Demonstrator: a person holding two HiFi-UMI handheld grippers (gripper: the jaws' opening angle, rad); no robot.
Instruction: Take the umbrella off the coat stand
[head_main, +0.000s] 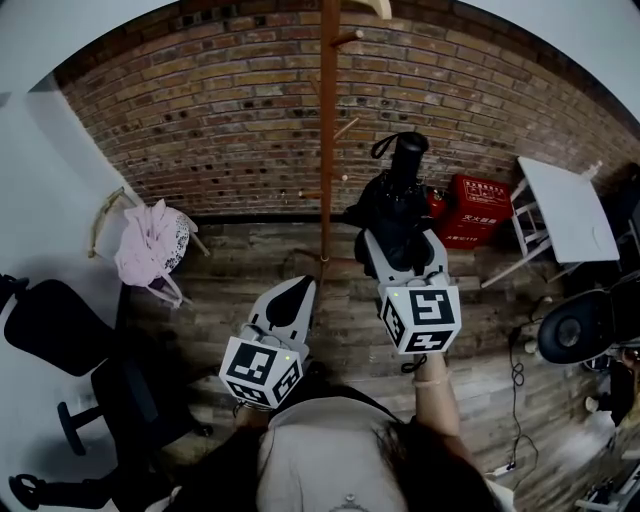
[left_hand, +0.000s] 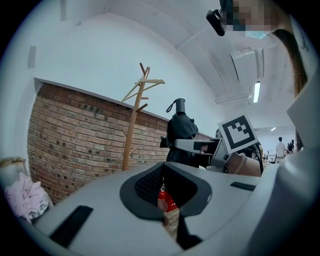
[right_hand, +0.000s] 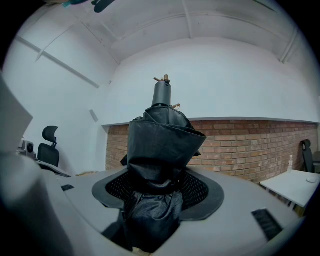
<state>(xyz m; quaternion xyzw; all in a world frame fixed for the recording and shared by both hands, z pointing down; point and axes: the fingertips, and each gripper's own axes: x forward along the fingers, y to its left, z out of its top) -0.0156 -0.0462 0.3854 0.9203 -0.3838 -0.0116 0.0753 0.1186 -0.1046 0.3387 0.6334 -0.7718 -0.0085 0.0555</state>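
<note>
Black folded umbrella, bunched fabric

Right gripper clasping umbrella, coat stand

One umbrella, one coat stand

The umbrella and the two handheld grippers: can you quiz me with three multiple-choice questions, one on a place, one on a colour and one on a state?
1. Where is the umbrella?
A inside a bag
B in the right gripper, beside the coat stand
C hung on a stand peg

2. Its colour?
A red
B pink
C black

3. The left gripper holds:
A nothing
B the umbrella
C a hat

Answers: B, the jaws clamp its folded fabric, clear of the pegs. C, the fabric and handle are black. A, its jaws are together with nothing between them.
</note>
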